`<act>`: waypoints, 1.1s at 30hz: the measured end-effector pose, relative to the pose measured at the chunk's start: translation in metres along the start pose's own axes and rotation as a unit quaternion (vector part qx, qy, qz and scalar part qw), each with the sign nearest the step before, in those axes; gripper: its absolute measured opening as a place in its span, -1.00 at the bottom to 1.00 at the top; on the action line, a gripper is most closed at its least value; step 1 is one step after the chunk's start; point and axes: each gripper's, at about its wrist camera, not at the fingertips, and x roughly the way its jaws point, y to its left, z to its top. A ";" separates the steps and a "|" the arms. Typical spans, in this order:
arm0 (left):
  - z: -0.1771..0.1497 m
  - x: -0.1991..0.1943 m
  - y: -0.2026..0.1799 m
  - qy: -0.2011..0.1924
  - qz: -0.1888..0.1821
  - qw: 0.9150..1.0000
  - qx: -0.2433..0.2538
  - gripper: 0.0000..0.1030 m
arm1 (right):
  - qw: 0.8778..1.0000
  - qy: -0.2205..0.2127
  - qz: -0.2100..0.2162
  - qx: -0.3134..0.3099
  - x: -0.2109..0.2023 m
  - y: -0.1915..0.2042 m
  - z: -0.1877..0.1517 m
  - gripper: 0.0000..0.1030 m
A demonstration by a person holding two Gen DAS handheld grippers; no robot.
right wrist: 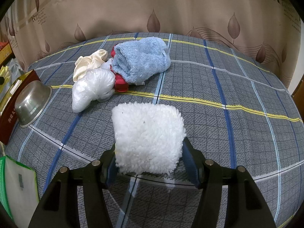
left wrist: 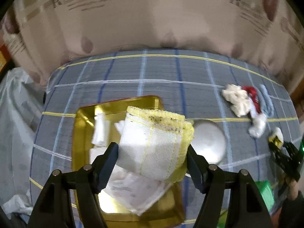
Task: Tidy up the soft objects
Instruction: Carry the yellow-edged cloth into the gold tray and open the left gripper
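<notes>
Your left gripper has its fingers clamped on a folded yellow-edged dishcloth, held above the gold tin. Your right gripper fingers are clamped on a white fleece pad; the blue towel lies well beyond the fingertips on the bed.

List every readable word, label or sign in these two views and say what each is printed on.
"love": curtain, in an oval at upper left.
"passing throug": curtain, top edge, cut off by the frame.
"leaves": curtain, top edge, partly cut off.
Large "R": curtain, several spots, followed by small script too small to read.
Chinese characters: dark red box beside the steel bowl, too small to read surely.
Grey label: green-edged pouch, unreadable.
Left wrist view: curtain lettering blurred.
</notes>
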 end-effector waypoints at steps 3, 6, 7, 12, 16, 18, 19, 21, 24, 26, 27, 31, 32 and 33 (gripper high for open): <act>0.004 0.006 0.013 0.005 0.009 1.000 -0.010 0.38 | 1.000 0.000 0.000 0.000 0.000 0.000 0.000 0.13; 0.007 0.016 0.026 0.014 0.017 1.000 -0.022 0.38 | 1.000 0.000 0.000 0.000 0.000 0.000 0.000 0.13; 0.008 0.019 0.029 0.016 0.017 0.999 -0.025 0.38 | 1.000 0.000 0.000 0.000 0.000 0.000 0.000 0.13; 0.013 0.038 0.040 0.032 0.023 0.998 -0.039 0.40 | 1.000 0.000 0.000 0.000 0.000 0.000 0.000 0.13; 0.016 0.054 0.042 0.053 0.018 0.998 -0.041 0.41 | 1.000 0.000 0.000 0.000 0.000 0.000 0.000 0.13; 0.017 0.060 0.044 0.063 0.008 0.997 -0.051 0.41 | 1.000 0.000 0.000 0.000 0.000 0.000 0.000 0.13; 0.018 0.062 0.045 0.066 0.007 0.996 -0.055 0.42 | 1.000 0.000 0.000 0.000 0.000 0.000 0.000 0.13; 0.019 0.065 0.047 0.067 0.010 0.996 -0.057 0.43 | 1.000 0.000 0.000 -0.001 0.001 0.000 0.000 0.14; 0.021 0.066 0.049 0.064 0.011 0.996 -0.062 0.44 | 1.000 0.000 0.000 -0.001 0.001 0.000 0.000 0.14; 0.023 0.066 0.051 0.062 0.005 0.996 -0.064 0.49 | 1.000 0.000 0.000 -0.001 0.001 0.001 0.000 0.14; 0.024 0.066 0.051 0.063 0.006 0.996 -0.066 0.51 | 1.000 0.000 0.000 -0.001 0.001 0.001 0.000 0.15; 0.024 0.060 0.051 0.056 0.002 0.996 -0.063 0.51 | 1.000 0.000 -0.001 0.000 0.000 0.001 0.000 0.15; 0.024 0.059 0.051 0.055 0.002 0.997 -0.063 0.51 | 1.000 0.000 -0.001 -0.001 0.000 0.001 0.000 0.15; 0.024 0.058 0.051 0.055 0.002 0.996 -0.064 0.51 | 1.000 0.000 -0.001 -0.001 0.000 0.001 0.000 0.15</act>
